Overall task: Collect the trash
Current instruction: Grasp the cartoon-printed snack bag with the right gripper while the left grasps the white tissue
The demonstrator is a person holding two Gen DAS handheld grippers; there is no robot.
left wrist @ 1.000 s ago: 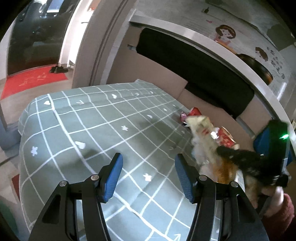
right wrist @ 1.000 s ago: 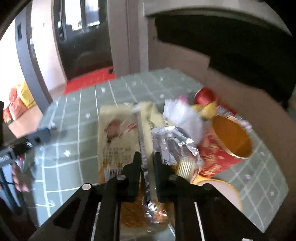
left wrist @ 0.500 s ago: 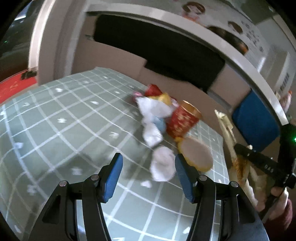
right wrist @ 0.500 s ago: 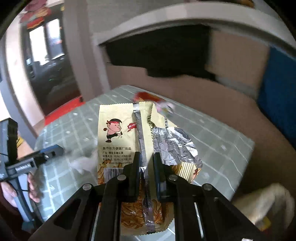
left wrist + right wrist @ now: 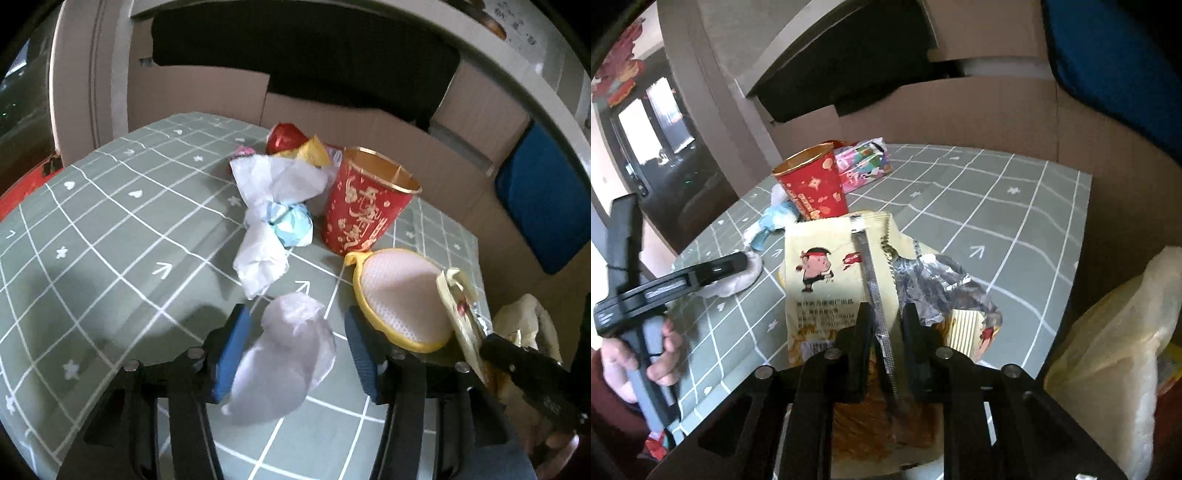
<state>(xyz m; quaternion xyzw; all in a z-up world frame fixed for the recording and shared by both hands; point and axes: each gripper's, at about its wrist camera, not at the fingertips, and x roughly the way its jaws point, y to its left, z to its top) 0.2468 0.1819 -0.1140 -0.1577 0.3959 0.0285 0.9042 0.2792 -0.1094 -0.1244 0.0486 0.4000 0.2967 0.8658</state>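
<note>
Now left claw [image 5: 295, 350] narrowing, astride crumpled tissue [image 5: 284, 365]; right claw [image 5: 888, 332] loosening around snack wrapper [image 5: 842, 288].

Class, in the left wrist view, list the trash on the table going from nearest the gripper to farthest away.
Crumpled white tissue between the jaws → yellow-rimmed lid → red paper cup with gold rim → red foil wrapper.

On the tabletop [image 5: 92, 229], one red paper cup [image 5: 365, 206] is counted, one yellow-rimmed lid [image 5: 402, 295], one pale blue wad [image 5: 293, 225] and two white crumpled tissues [image 5: 273, 184] [image 5: 284, 358]. One red foil packet [image 5: 286, 136], one yellow wrapper [image 5: 314, 153] and one pink carton [image 5: 864, 162] are seen. One snack bag [image 5: 834, 280] and one plastic bag [image 5: 1115, 339] are counted. Two claws are seen, left [image 5: 291, 354] and right [image 5: 888, 332].
</note>
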